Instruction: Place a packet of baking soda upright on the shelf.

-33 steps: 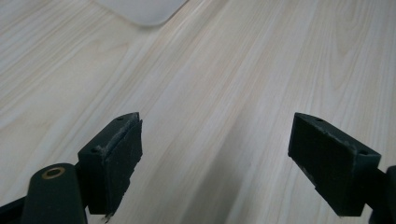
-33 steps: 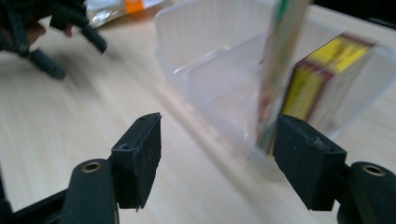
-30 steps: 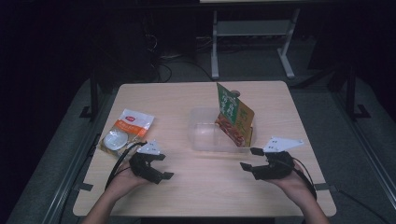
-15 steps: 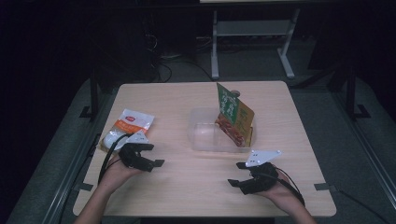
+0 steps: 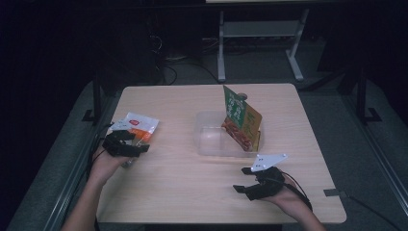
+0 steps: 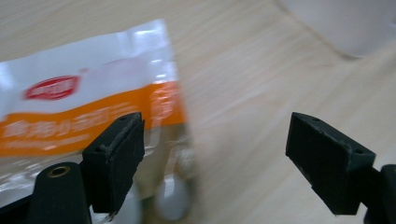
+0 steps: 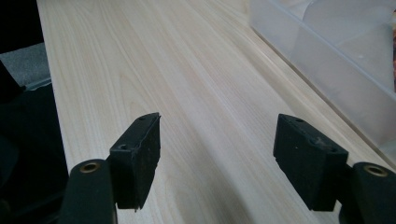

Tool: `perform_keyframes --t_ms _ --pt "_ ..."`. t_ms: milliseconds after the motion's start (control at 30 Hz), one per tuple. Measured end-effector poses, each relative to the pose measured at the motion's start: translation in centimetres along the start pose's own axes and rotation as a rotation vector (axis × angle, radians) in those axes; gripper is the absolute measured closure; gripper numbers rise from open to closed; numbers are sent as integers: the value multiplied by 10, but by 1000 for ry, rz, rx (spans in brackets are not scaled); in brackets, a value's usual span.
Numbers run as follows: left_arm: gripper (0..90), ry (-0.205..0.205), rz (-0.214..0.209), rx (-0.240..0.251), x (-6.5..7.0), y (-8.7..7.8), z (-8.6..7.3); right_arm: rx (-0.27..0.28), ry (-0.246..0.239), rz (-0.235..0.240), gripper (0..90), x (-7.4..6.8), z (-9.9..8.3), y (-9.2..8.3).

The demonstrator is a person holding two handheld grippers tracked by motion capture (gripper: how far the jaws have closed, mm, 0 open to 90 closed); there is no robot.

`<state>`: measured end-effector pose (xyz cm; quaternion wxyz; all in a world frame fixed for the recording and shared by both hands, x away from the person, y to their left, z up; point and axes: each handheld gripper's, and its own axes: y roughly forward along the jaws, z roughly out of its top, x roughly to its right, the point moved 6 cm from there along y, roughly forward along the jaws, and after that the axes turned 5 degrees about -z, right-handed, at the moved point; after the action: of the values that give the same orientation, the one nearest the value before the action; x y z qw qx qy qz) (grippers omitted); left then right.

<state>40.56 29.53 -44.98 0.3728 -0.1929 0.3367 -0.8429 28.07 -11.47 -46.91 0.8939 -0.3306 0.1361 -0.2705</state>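
An orange-and-white snack pouch (image 5: pixel 139 124) lies flat near the table's left edge. My left gripper (image 5: pixel 139 143) hovers open at its near end. In the left gripper view the pouch (image 6: pixel 84 107) sits under and behind the left jaw, and bare wood lies between the jaws of the gripper (image 6: pixel 215 135). A green-and-orange pouch (image 5: pixel 240 122) stands tilted in a clear plastic container (image 5: pixel 211 142) at mid-table. My right gripper (image 5: pixel 240 179) is open near the front right, with nothing between its jaws (image 7: pixel 217 130). The container wall (image 7: pixel 336 60) runs along its right side.
The wooden table (image 5: pixel 183 192) has bare surface between the two hands and in front of the container. Its left edge is close beside the left hand. Dark floor, cables and a metal stand (image 5: pixel 260 33) lie beyond the far edge.
The left hand has moved left and away, up to the orange-and-white pouch. The right hand has drawn back toward the front edge and a little left. Both grippers stay open.
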Motion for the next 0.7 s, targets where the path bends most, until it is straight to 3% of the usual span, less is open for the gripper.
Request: perform_keyframes --t_ms 100,200,333,367,500,700 --pt "191 -32 52 2 -24 -4 -1 0 -4 3 315 1 1 2" --pt "191 -59 74 9 -36 -5 -3 -3 -3 4 315 1 1 2" --pt "190 -99 132 -23 -64 -3 -14 -3 -5 7 316 1 2 4" --pt "189 -99 132 -23 -64 -3 -14 -4 -5 8 315 1 2 4" --pt "187 -139 151 -24 -85 -1 -20 -5 -4 7 316 1 2 4" --pt "182 -180 138 -39 -96 7 -27 -7 -3 9 317 2 2 5"
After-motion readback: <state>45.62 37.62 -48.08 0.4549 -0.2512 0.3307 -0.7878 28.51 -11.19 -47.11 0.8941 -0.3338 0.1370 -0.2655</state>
